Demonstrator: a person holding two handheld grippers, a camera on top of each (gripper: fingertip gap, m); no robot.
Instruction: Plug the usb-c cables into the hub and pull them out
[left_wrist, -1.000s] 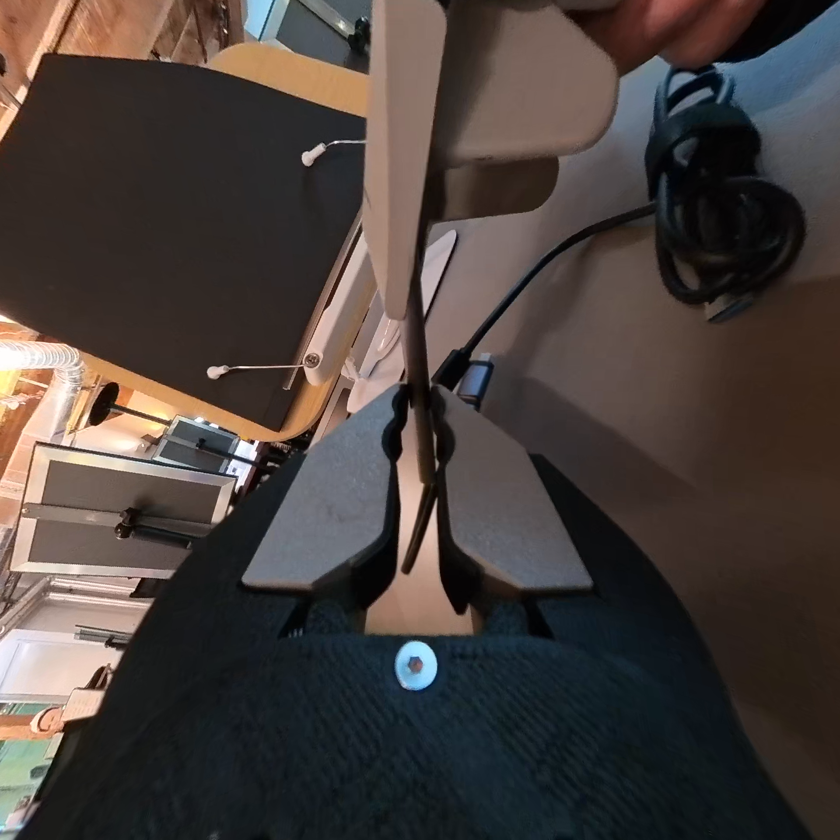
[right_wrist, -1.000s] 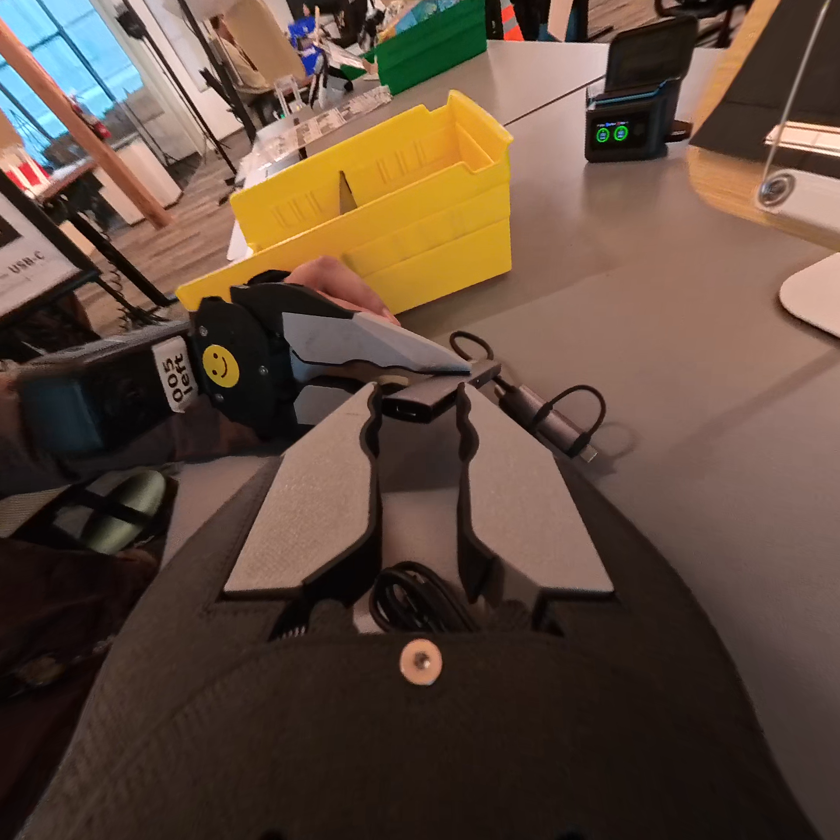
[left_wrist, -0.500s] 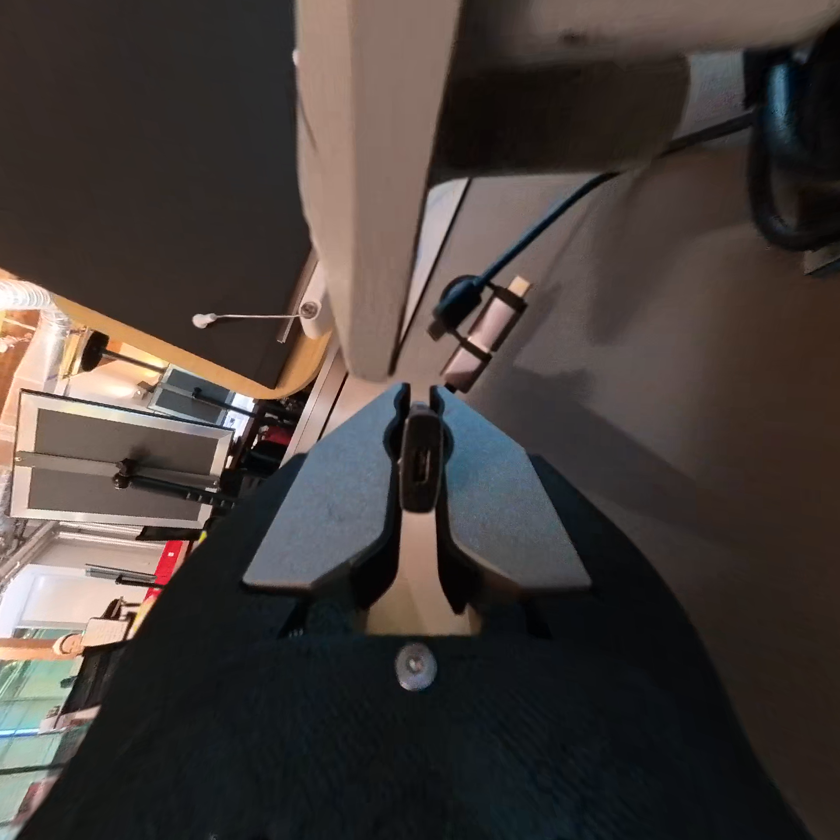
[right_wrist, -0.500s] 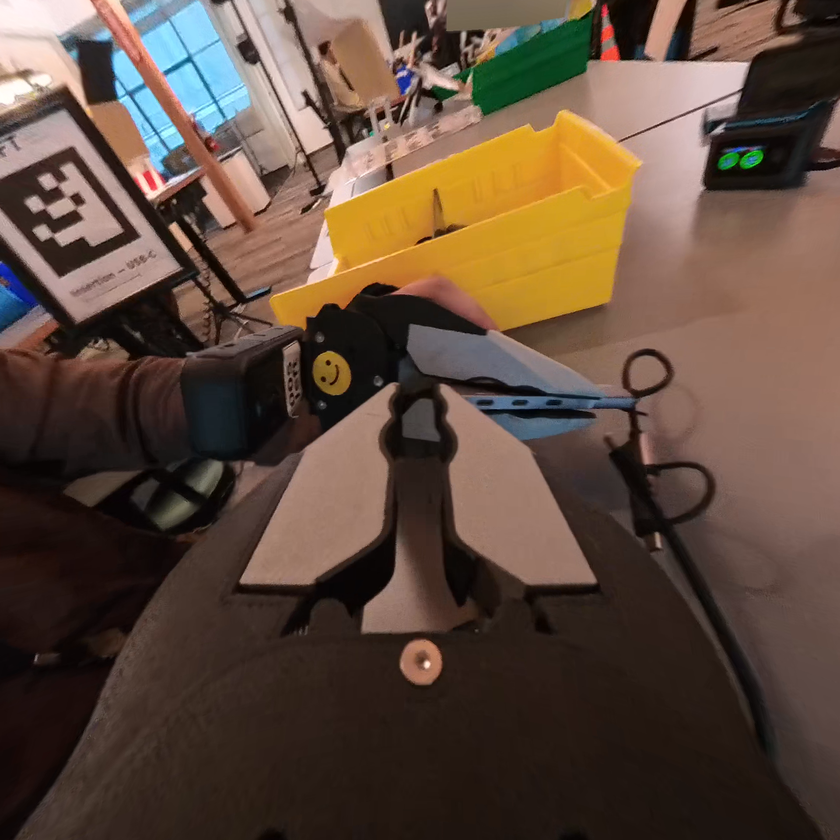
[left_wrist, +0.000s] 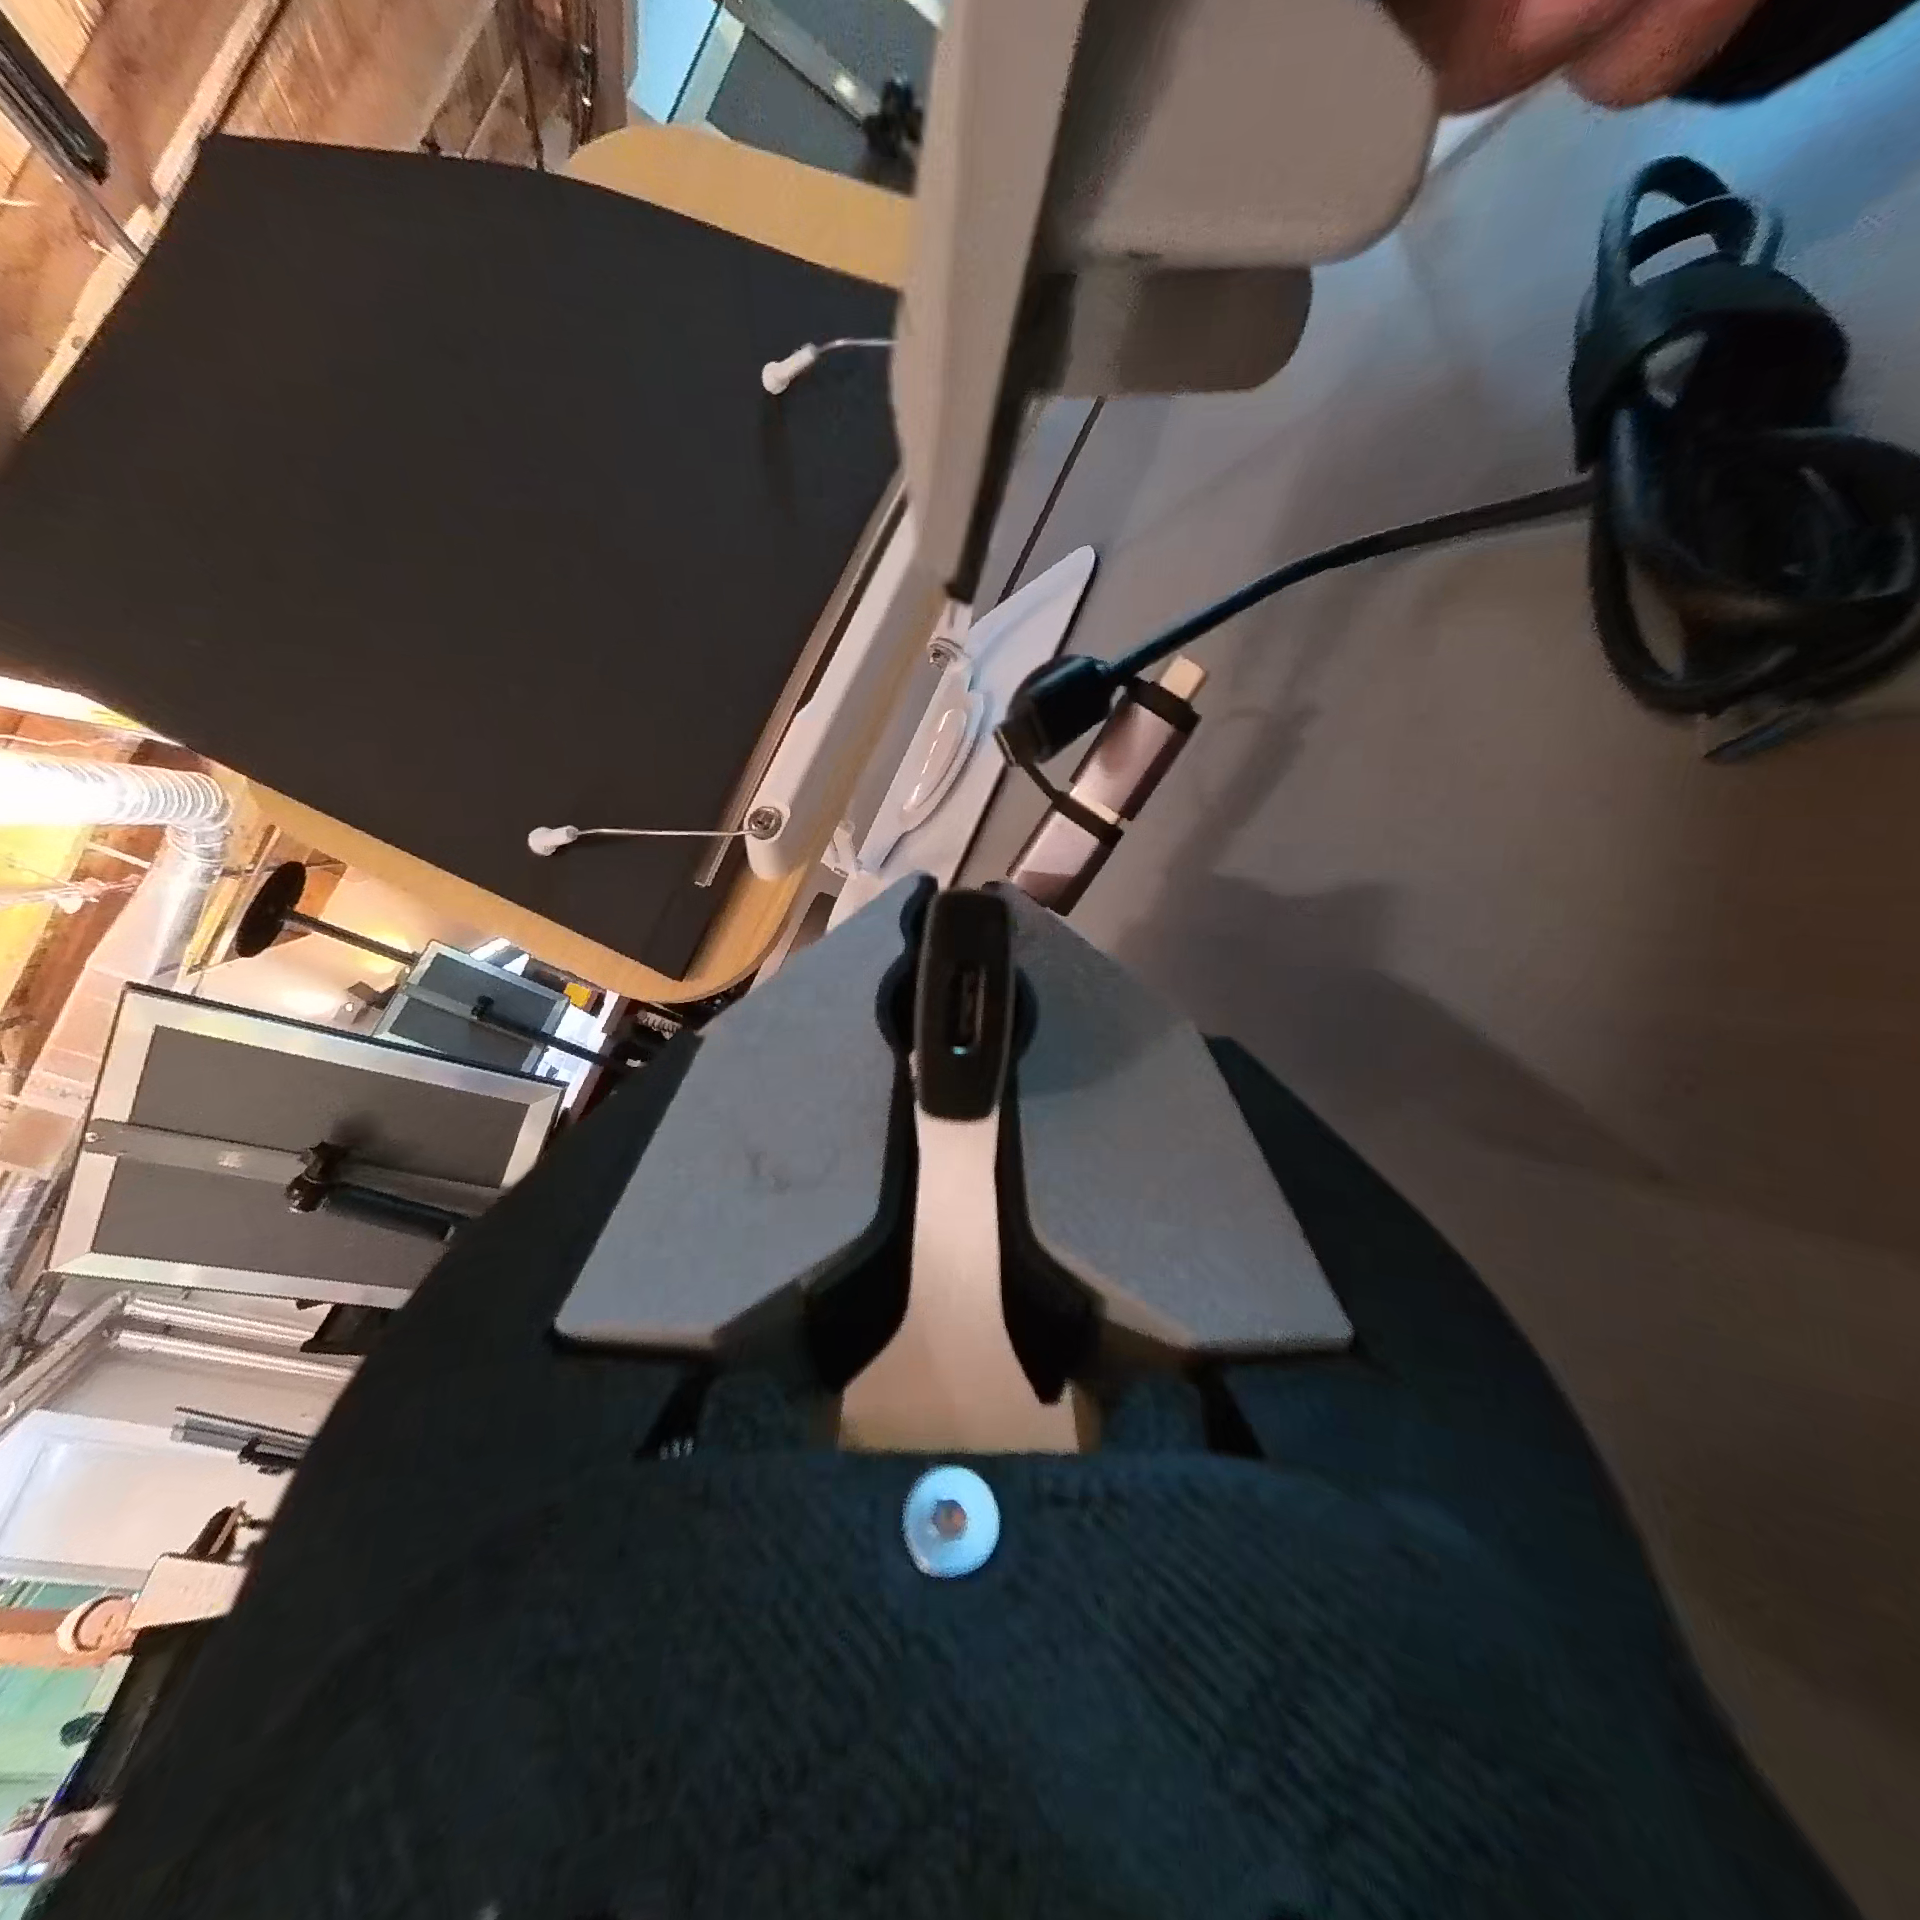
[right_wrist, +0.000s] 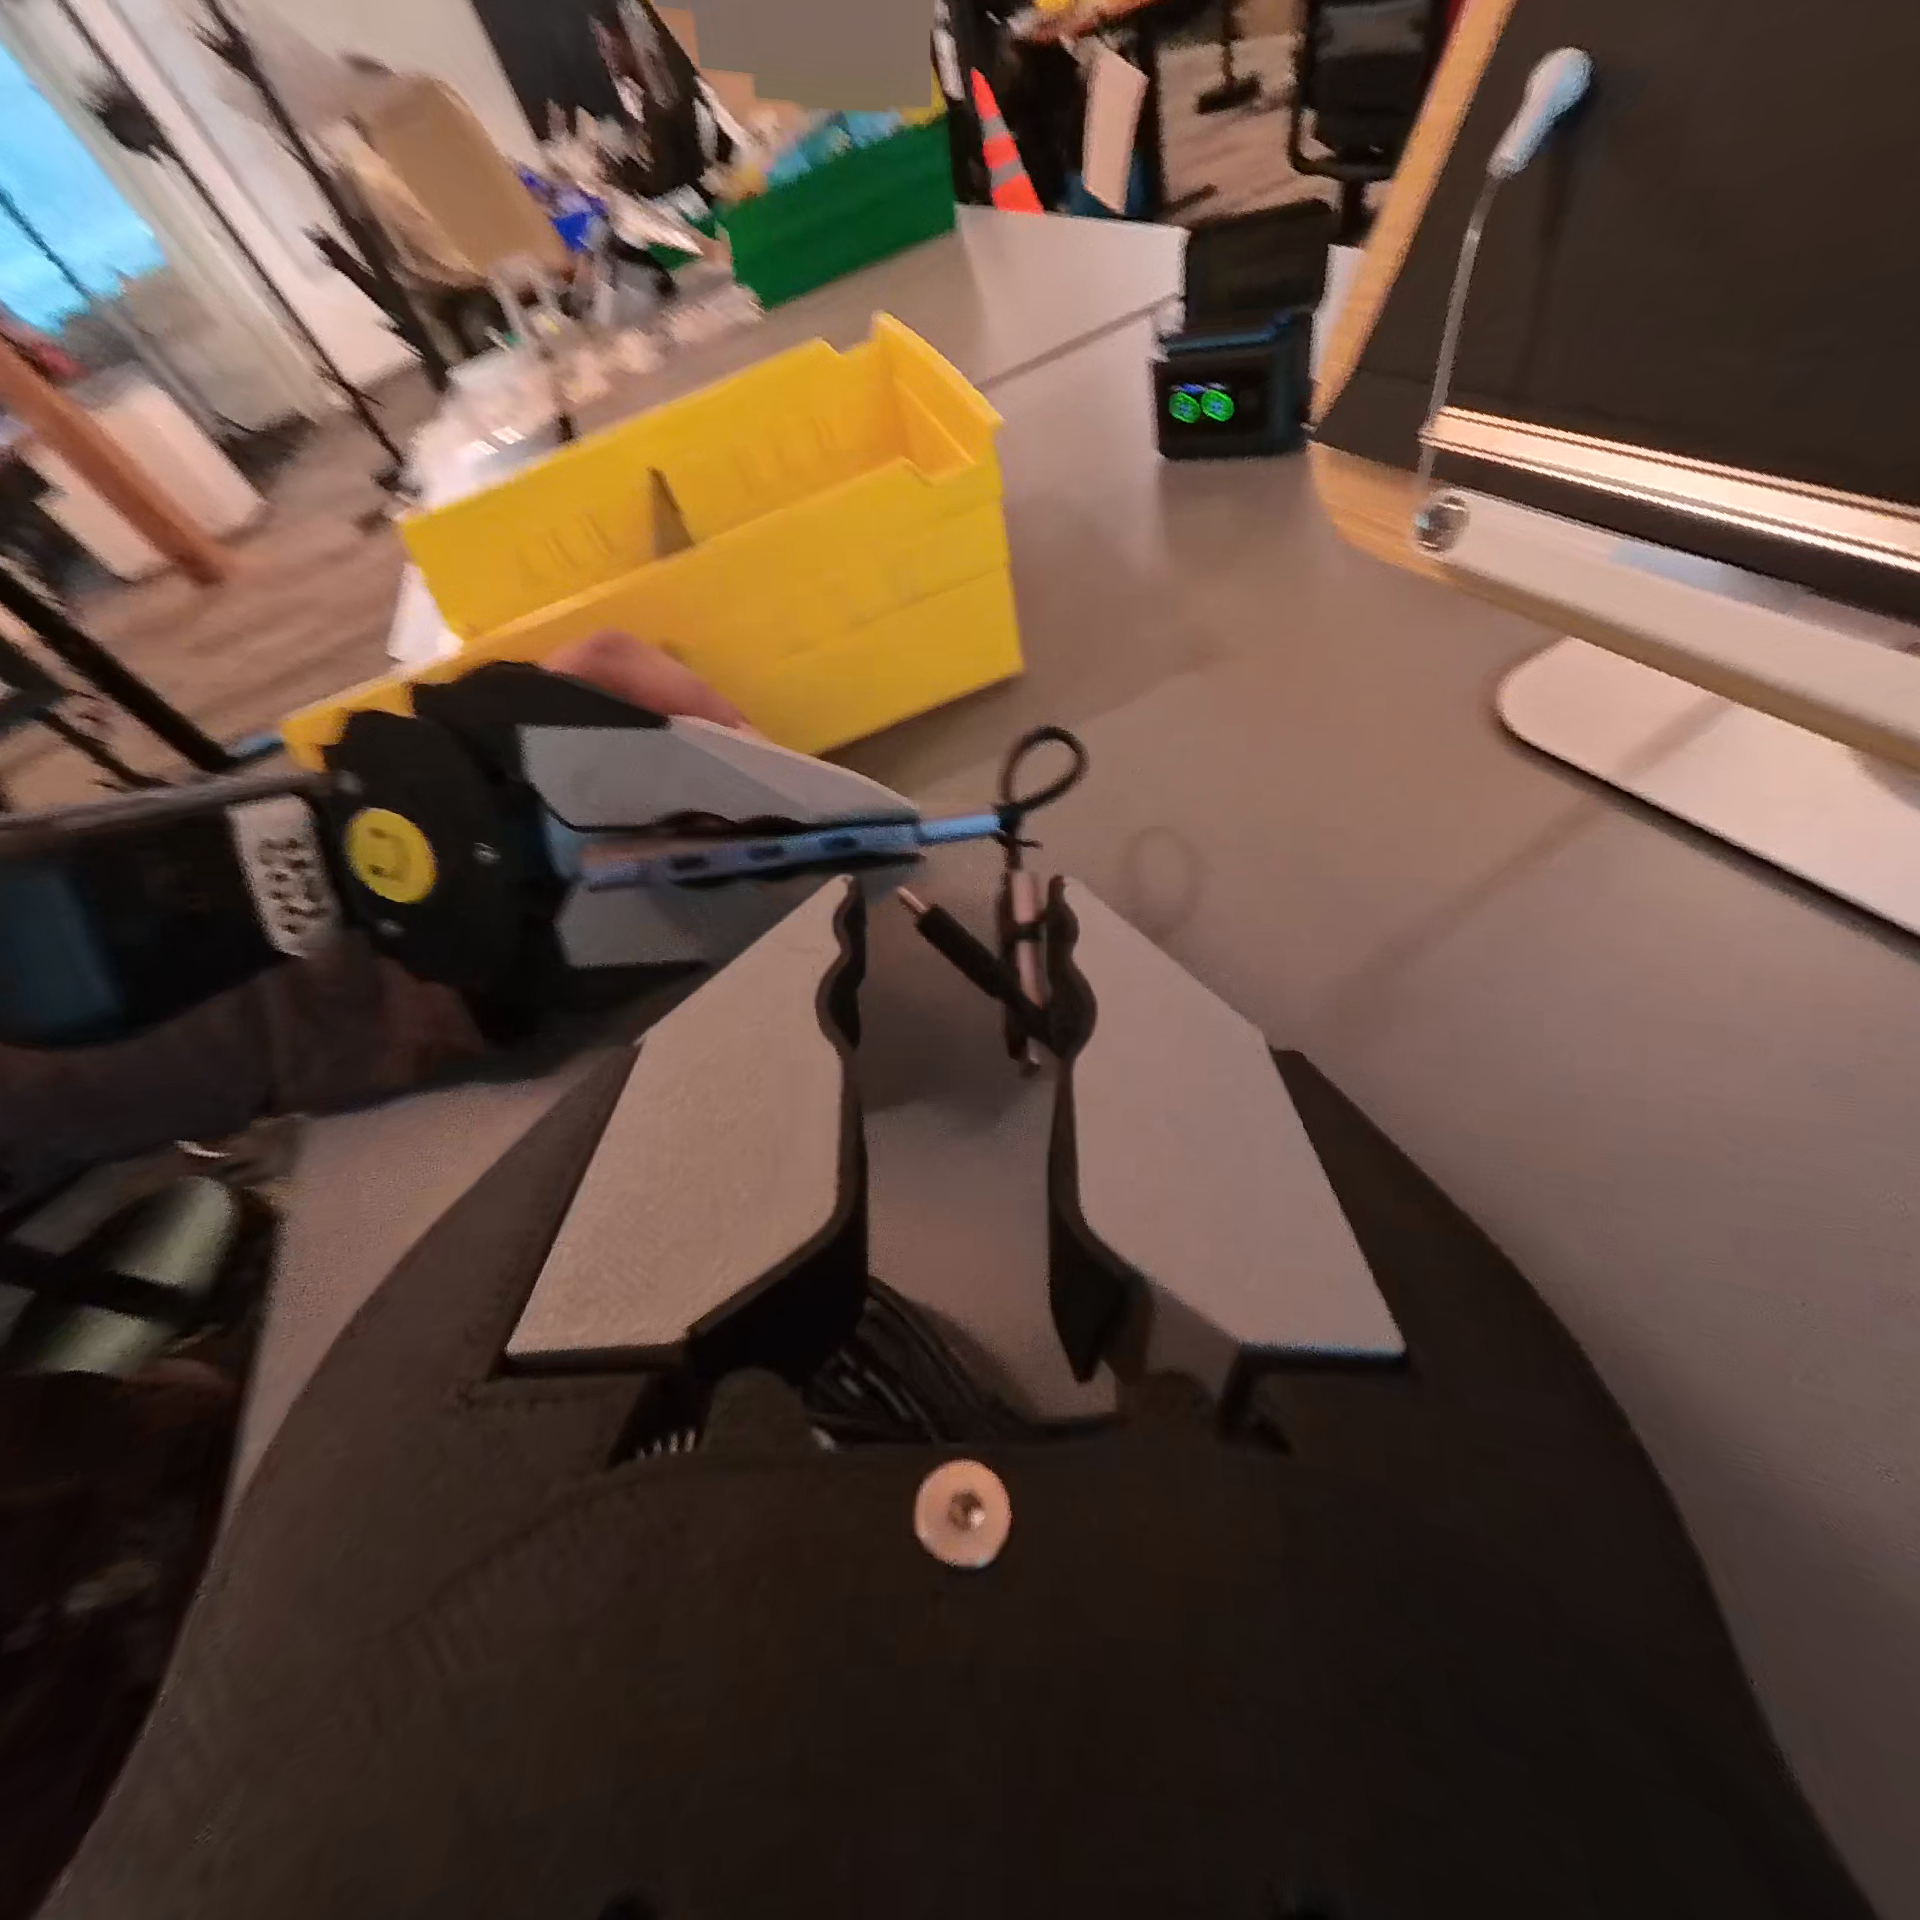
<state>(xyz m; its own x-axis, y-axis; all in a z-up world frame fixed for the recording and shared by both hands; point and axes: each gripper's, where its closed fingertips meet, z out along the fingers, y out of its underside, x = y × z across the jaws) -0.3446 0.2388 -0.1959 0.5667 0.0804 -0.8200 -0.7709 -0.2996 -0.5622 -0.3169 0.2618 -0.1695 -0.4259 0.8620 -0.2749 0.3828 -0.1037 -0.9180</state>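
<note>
My left gripper (left_wrist: 961, 914) is shut on the slim dark hub (left_wrist: 961, 1008), seen end-on between its fingers. In the right wrist view the left gripper (right_wrist: 894, 831) holds the hub (right_wrist: 748, 852) level above the table, ports facing me. My right gripper (right_wrist: 956, 925) is open. The black usb-c plug (right_wrist: 961, 951) and its grey adapter (right_wrist: 1023, 914) lie between the right fingers, close to the right one, just short of the hub. The plug (left_wrist: 1060, 696) and adapter (left_wrist: 1101, 790) also show in the left wrist view, under the right gripper's fingers (left_wrist: 997, 260).
A yellow bin (right_wrist: 779, 561) stands behind the left gripper. A small device with green lights (right_wrist: 1226, 395) sits farther back. A monitor's foot (right_wrist: 1714, 769) is at the right. A coil of black cable (left_wrist: 1745, 468) lies on the grey table (right_wrist: 1455, 1091). Between my right fingertips and the monitor's foot (right_wrist: 1714, 769) there is roughly 20 cm. The left camera catches it too, in the left wrist view (left_wrist: 956, 833).
My right gripper's jaws have spread wider than half a second ago, and it has swung right, with the plug and adapter now between its fingers. The left gripper keeps its hold on the hub.
</note>
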